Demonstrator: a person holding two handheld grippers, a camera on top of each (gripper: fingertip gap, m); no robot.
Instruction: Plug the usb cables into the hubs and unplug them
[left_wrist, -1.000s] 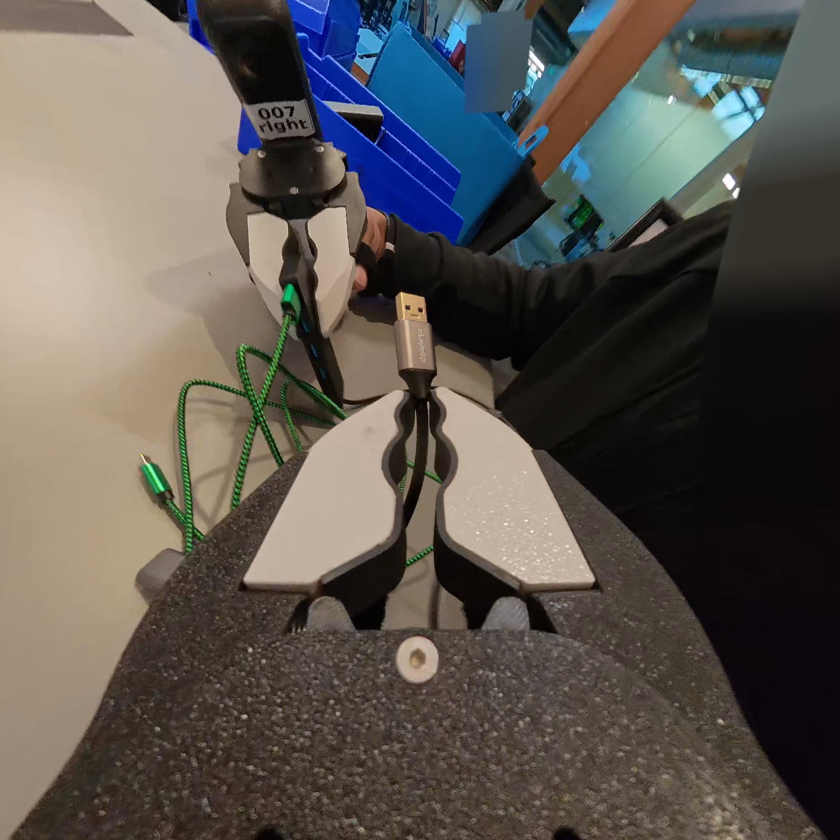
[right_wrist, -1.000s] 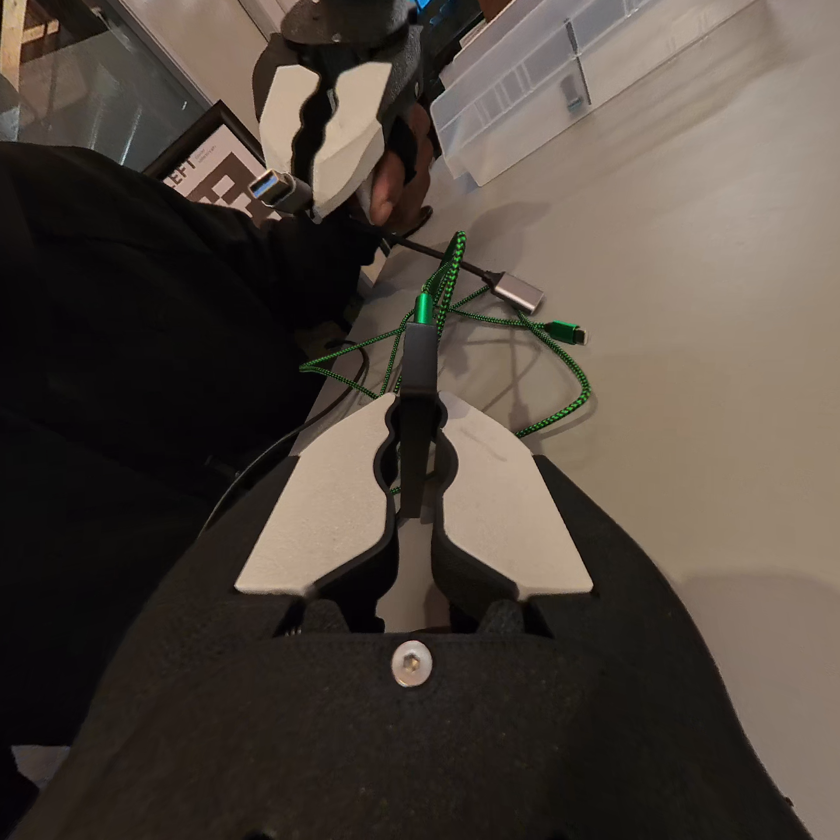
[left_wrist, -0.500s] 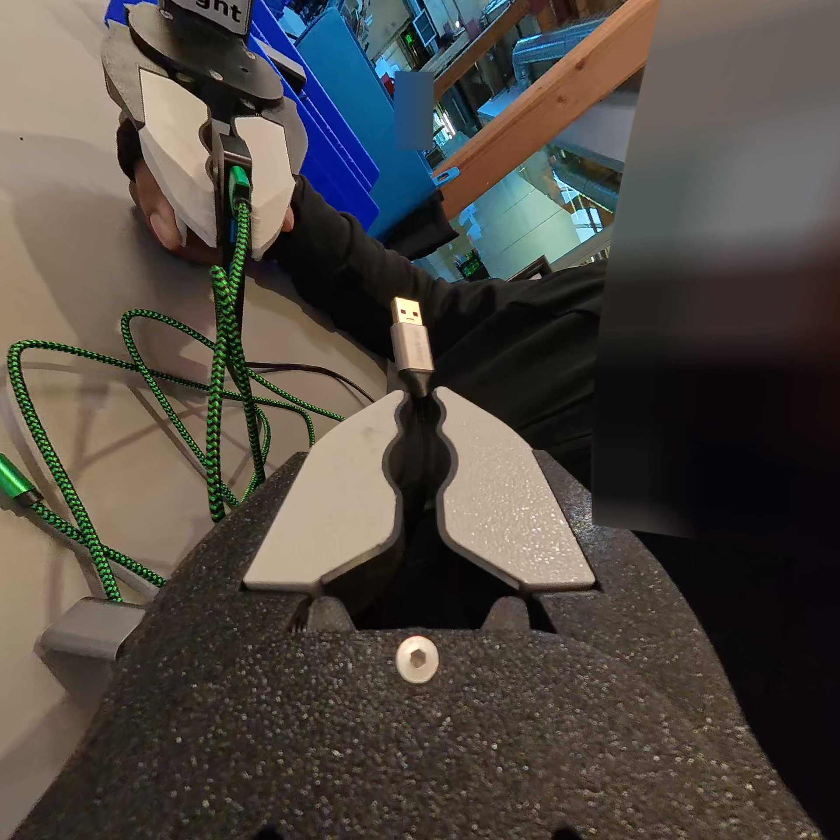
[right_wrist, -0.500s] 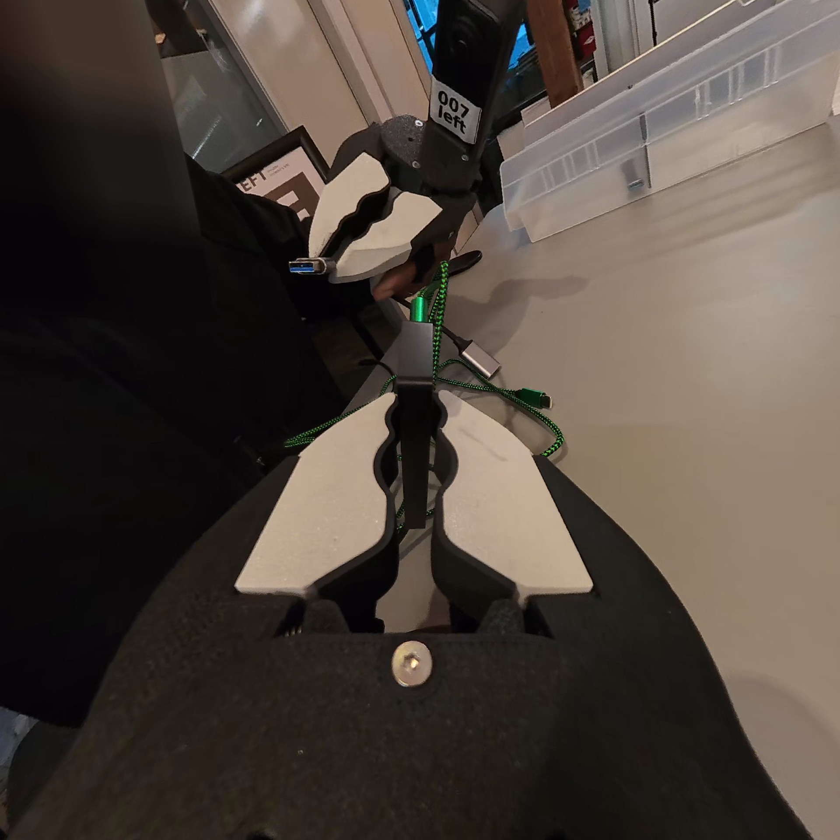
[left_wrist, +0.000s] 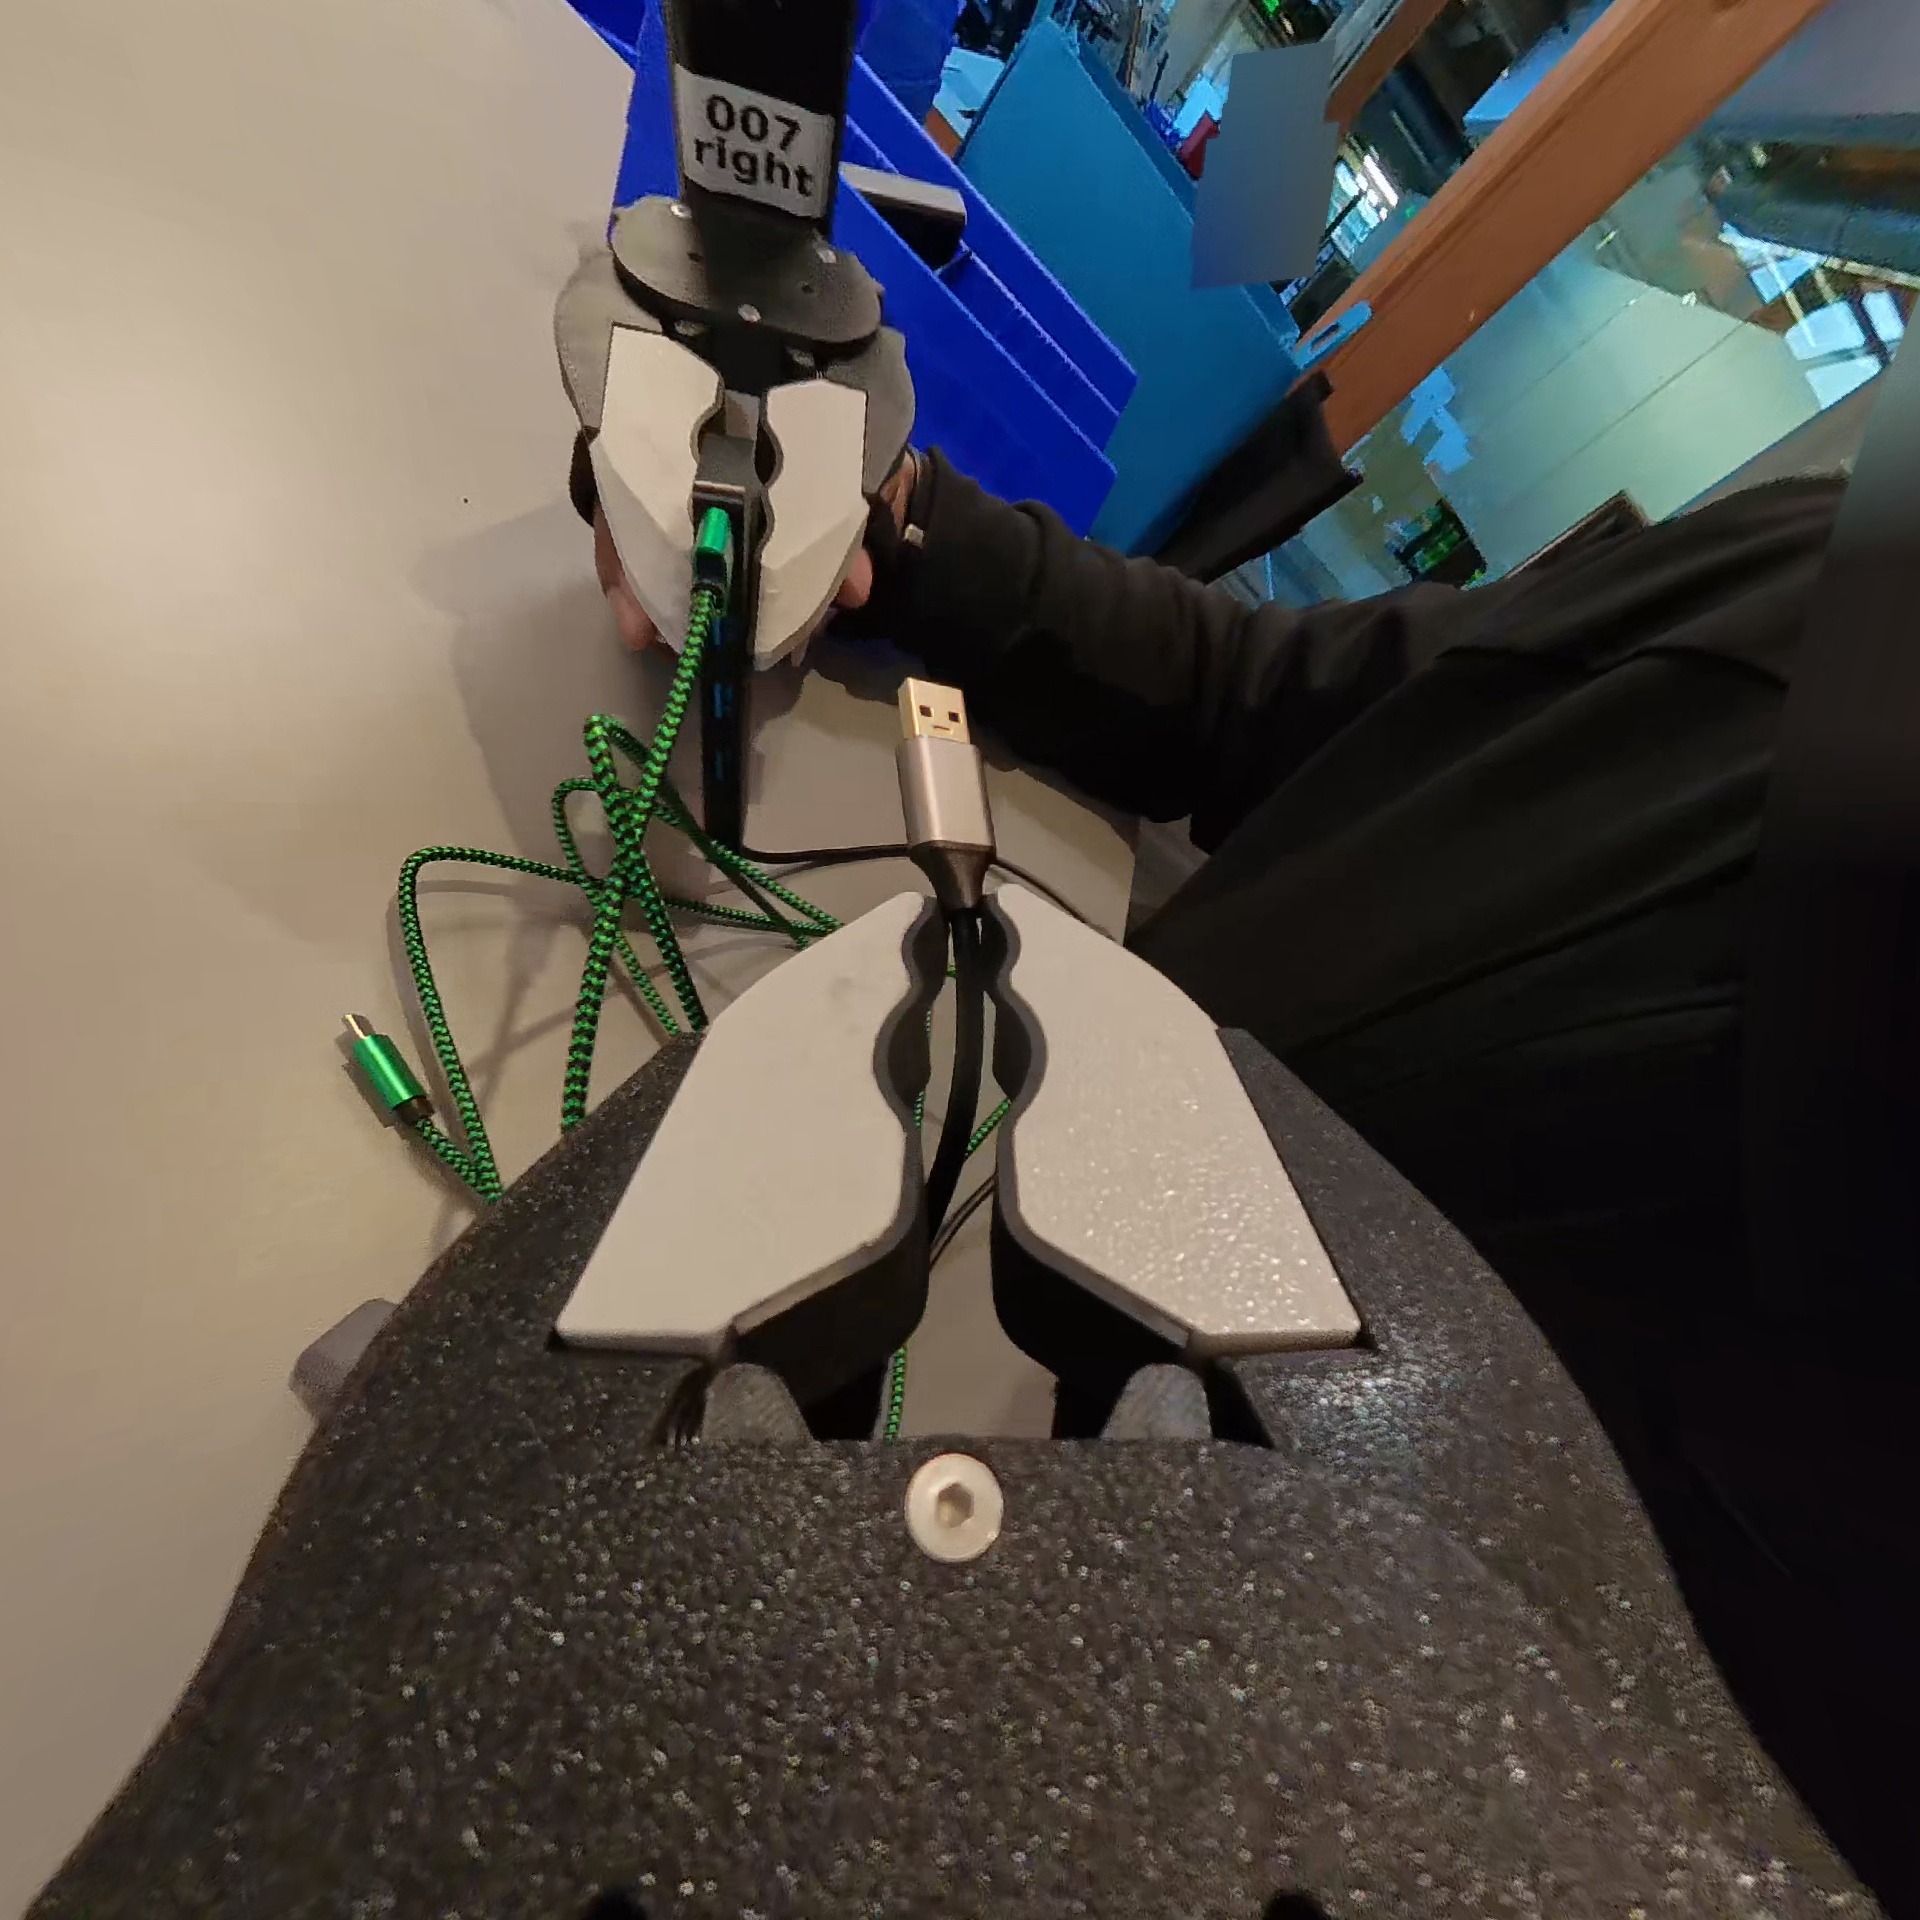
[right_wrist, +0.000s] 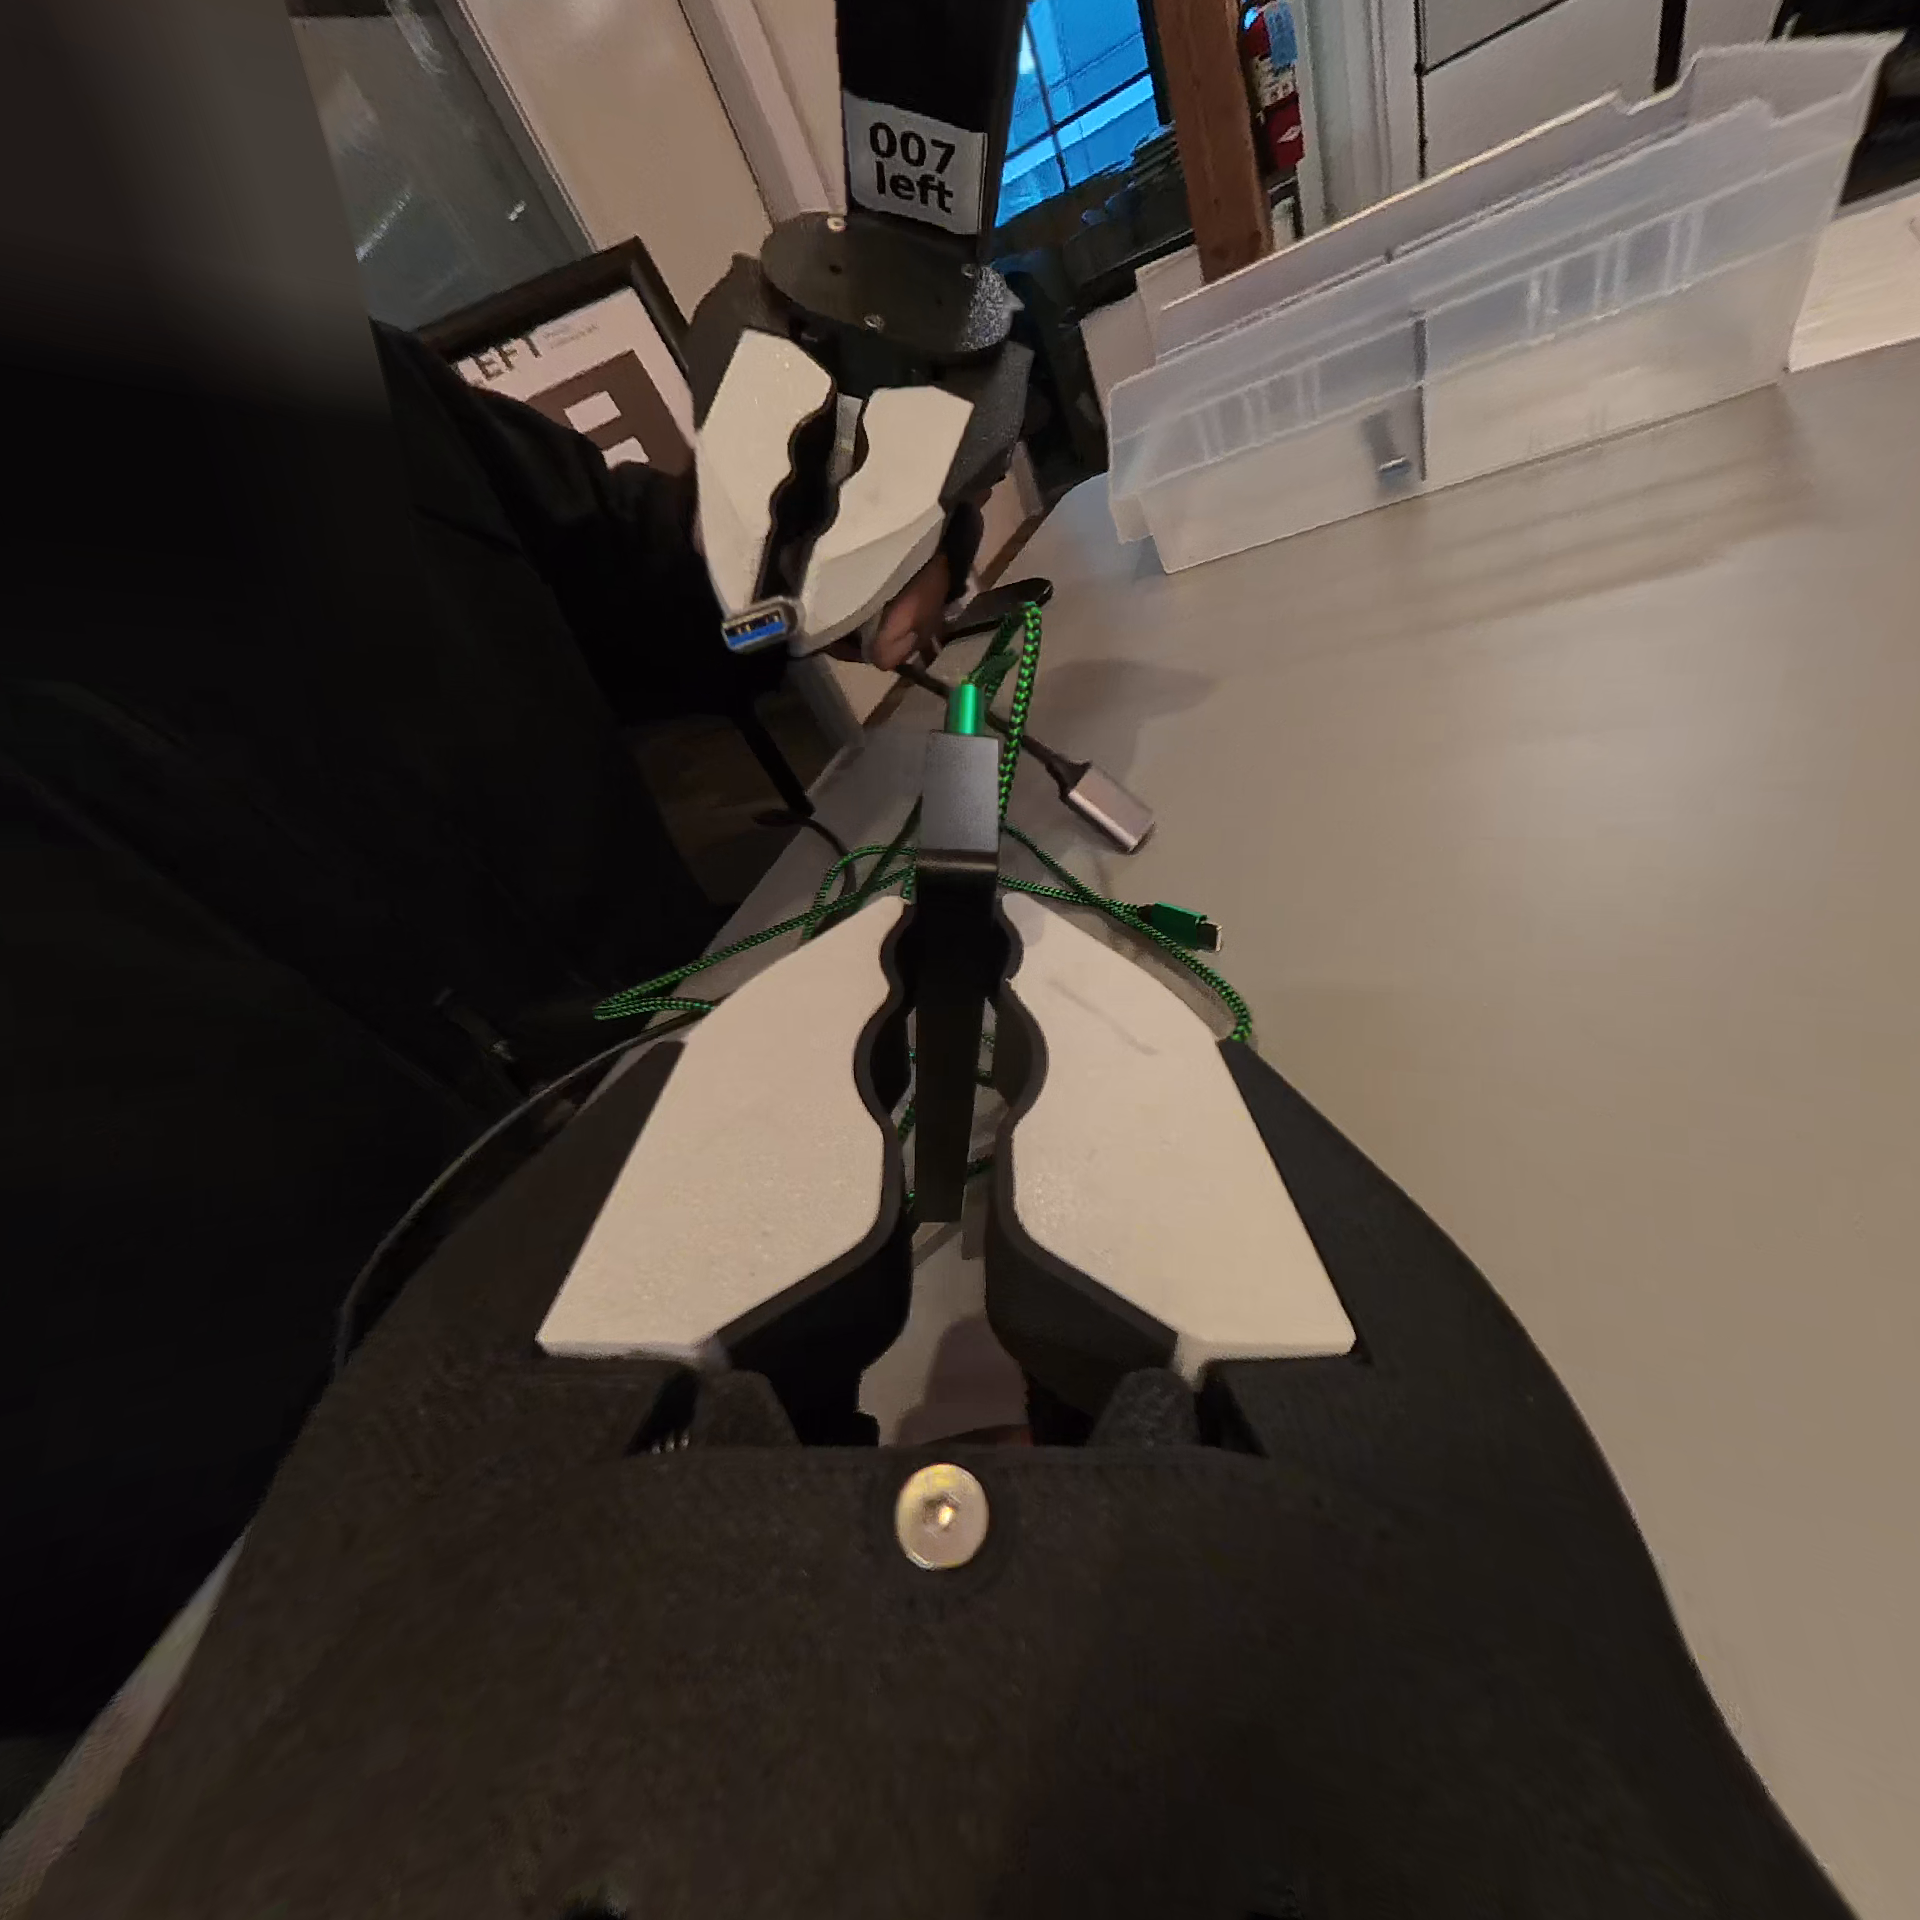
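My left gripper (left_wrist: 961, 912) is shut on a black cable just behind its grey USB-A plug (left_wrist: 940, 774), which points forward in the air. My right gripper (right_wrist: 954, 914) is shut on a slim dark hub (right_wrist: 958, 821). A green plug (right_wrist: 966, 712) sits in the hub's far end, and its green braided cable (left_wrist: 623, 831) trails over the table. In the left wrist view the right gripper (left_wrist: 743, 634) holds the hub (left_wrist: 725, 727) edge-on, up and left of the USB-A plug and apart from it. The right wrist view shows the left gripper (right_wrist: 795, 623) with the plug (right_wrist: 764, 629).
The black cable's grey far connector (right_wrist: 1107, 810) and the green cable's loose end (left_wrist: 379, 1070) lie on the beige table (right_wrist: 1558, 935). Blue bins (left_wrist: 987, 343) stand behind the right gripper. Clear plastic bins (right_wrist: 1455, 364) stand at the far right. The person's dark sleeve (left_wrist: 1143, 644) reaches across. Tip to tip, the grippers are about 10 cm apart.
Both grippers have swung and now face each other more squarely. The hub in the right gripper has come nearer to the USB-A plug. Both grips are unchanged.
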